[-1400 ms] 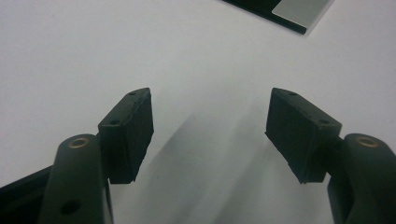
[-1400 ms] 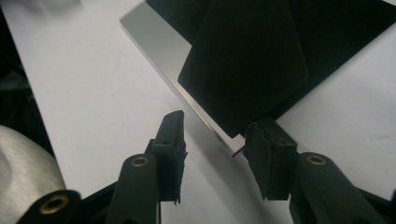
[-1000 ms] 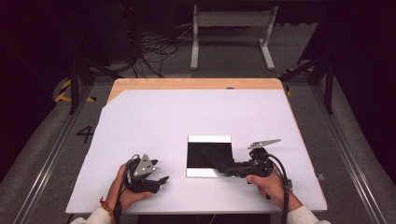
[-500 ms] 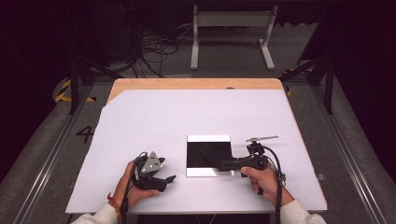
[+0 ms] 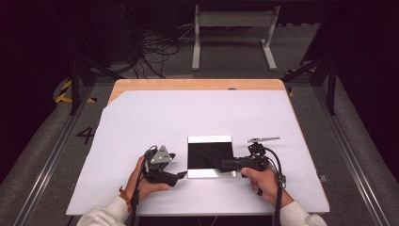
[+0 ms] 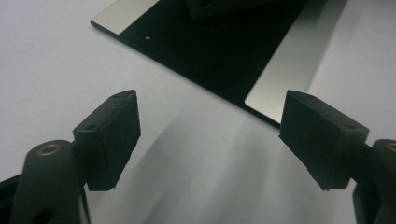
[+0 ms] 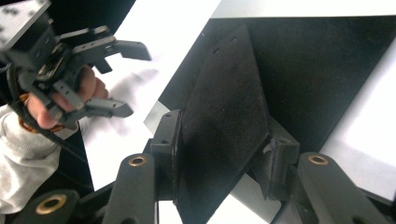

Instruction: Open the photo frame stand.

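Note:
A square black panel point(image 5: 203, 160) with silver strips along two edges lies flat on the white sheet point(image 5: 155, 122). My right gripper point(image 5: 225, 165) reaches over the panel's near right part. Its jaws have just been closing and are shut on the edges of a thin, dark, matte flat piece point(image 7: 224, 107), held tilted above the panel point(image 7: 327, 70). My left gripper point(image 5: 181, 175) rests on the sheet just left of the panel's near corner. Its jaws have just been opening and stand wide with nothing between them point(image 6: 210, 135). The panel corner point(image 6: 261, 98) lies ahead of them.
The white sheet covers most of a wooden table point(image 5: 197, 84), whose far edge shows bare. Beyond the table, cables point(image 5: 155, 52) and a metal stand point(image 5: 233, 33) sit on the dark floor. The person's hands and pale sleeves enter from the near edge.
The left hand has slid right across the sheet toward the panel's near corner, and its jaws have spread. The right gripper has stayed over the panel.

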`<state>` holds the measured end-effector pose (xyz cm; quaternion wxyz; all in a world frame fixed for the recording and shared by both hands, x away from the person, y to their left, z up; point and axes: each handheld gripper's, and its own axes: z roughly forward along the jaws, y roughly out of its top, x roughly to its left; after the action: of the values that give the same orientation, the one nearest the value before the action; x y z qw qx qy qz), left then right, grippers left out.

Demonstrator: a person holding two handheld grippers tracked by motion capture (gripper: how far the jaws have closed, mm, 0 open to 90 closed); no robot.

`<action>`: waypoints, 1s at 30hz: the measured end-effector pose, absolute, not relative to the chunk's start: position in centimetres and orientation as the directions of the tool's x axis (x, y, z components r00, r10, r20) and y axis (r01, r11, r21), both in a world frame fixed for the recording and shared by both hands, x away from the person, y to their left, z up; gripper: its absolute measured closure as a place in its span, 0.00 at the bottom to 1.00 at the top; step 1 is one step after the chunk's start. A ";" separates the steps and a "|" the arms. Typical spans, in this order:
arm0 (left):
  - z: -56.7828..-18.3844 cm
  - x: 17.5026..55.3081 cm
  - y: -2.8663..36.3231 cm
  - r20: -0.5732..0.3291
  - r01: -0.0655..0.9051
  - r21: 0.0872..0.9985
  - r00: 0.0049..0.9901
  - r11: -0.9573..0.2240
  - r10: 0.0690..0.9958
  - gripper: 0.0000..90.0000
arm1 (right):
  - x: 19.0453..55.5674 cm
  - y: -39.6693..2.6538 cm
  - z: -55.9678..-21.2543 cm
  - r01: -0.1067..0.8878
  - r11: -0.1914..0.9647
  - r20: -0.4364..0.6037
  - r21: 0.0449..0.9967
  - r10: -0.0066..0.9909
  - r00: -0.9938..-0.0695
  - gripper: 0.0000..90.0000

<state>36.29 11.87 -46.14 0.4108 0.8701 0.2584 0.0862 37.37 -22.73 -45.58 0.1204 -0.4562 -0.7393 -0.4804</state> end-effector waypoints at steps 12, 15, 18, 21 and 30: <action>-46.7 39.1 10.4 -0.178 0.457 0.736 0.843 -0.500 0.508 0.19 | 36.8 -23.1 -45.3 0.729 0.156 0.576 0.666 0.513 -0.637 0.72; -46.7 39.3 10.0 -0.192 0.465 0.728 0.844 -0.504 0.501 0.18 | 36.6 -23.1 -45.2 0.714 0.165 0.565 0.680 0.502 -0.655 0.73; -46.7 39.7 9.6 -0.204 0.470 0.722 0.846 -0.508 0.492 0.16 | 36.4 -23.2 -45.1 0.691 0.176 0.549 0.701 0.485 -0.681 0.75; -46.7 40.0 9.4 -0.232 0.479 0.723 0.847 -0.498 0.478 0.16 | 36.1 -23.2 -44.9 0.674 0.189 0.528 0.714 0.486 -0.697 0.75; -46.4 40.0 9.0 -0.260 0.472 0.735 0.860 -0.488 0.439 0.26 | 35.9 -23.2 -44.8 0.644 0.221 0.492 0.732 0.483 -0.725 0.75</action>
<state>40.04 9.02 -46.42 0.4317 0.8622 0.2642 -0.0187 35.92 -23.20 -44.85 0.0797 -0.3625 -0.7772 -0.5081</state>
